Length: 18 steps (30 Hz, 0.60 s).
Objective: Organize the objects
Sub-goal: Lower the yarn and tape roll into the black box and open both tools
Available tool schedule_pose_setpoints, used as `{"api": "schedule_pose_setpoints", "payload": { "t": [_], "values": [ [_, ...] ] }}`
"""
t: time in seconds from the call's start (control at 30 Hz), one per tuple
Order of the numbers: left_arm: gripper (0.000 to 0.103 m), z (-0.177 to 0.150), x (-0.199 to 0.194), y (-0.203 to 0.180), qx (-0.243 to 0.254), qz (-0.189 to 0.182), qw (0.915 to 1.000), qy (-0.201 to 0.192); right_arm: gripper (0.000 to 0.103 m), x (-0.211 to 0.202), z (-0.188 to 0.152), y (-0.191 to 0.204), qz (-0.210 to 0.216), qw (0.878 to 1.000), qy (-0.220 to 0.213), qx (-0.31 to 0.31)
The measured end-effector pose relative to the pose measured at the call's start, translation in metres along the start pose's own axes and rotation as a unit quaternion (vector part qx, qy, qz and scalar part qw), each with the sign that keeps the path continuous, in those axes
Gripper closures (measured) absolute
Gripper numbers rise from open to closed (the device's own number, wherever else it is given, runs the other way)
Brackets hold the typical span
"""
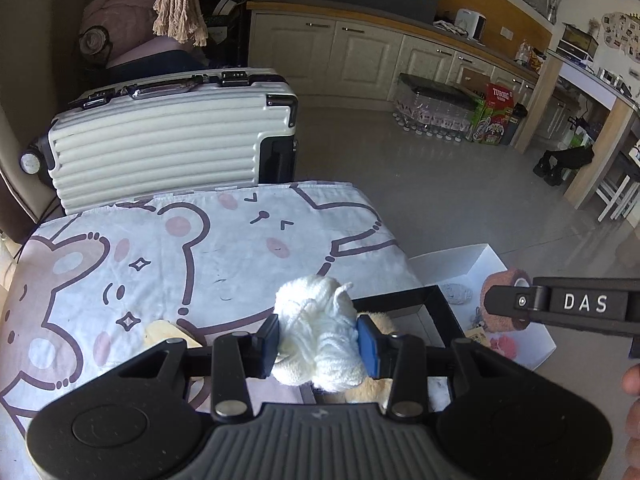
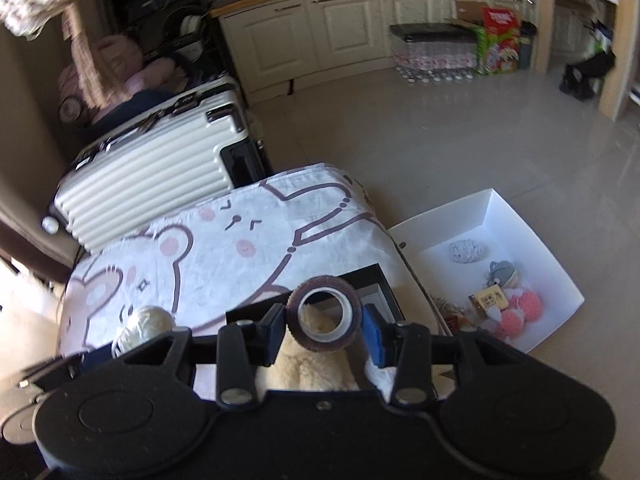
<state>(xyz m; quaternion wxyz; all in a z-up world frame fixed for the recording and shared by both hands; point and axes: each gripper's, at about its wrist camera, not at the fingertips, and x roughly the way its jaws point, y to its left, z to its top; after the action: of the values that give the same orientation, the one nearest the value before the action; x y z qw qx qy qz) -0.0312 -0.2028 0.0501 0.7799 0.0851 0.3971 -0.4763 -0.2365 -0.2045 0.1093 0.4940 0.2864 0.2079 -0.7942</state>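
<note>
We clamp white yarn ball (image 1: 320, 344) in left gripper (image 1: 318, 344); right gripper (image 2: 324, 326) pinches brown tape roll (image 2: 324, 312); white box (image 2: 520, 216) at two o'clock on floor.

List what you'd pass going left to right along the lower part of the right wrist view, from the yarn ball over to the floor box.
Pale yarn ball → brown tape roll held in the right tool → black box on the cartoon sheet → white box on the floor, holding small toys.
</note>
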Motion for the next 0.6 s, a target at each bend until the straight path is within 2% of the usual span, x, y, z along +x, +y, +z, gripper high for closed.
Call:
{"api": "schedule_pose_setpoints", "payload": {
  "t": [0.23,0.6],
  "values": [
    [0.061,0.003,0.037,0.013,-0.026,-0.02,0.9994,0.008,0.061,0.038,-0.006,-0.01,0.0,0.998,0.013,0.058],
    [0.061,-0.002,0.099,0.019,-0.039,-0.064,0.9962,0.045,0.061,0.083,-0.002,-0.001,-0.009,0.998,0.039,0.038]
  ]
}}
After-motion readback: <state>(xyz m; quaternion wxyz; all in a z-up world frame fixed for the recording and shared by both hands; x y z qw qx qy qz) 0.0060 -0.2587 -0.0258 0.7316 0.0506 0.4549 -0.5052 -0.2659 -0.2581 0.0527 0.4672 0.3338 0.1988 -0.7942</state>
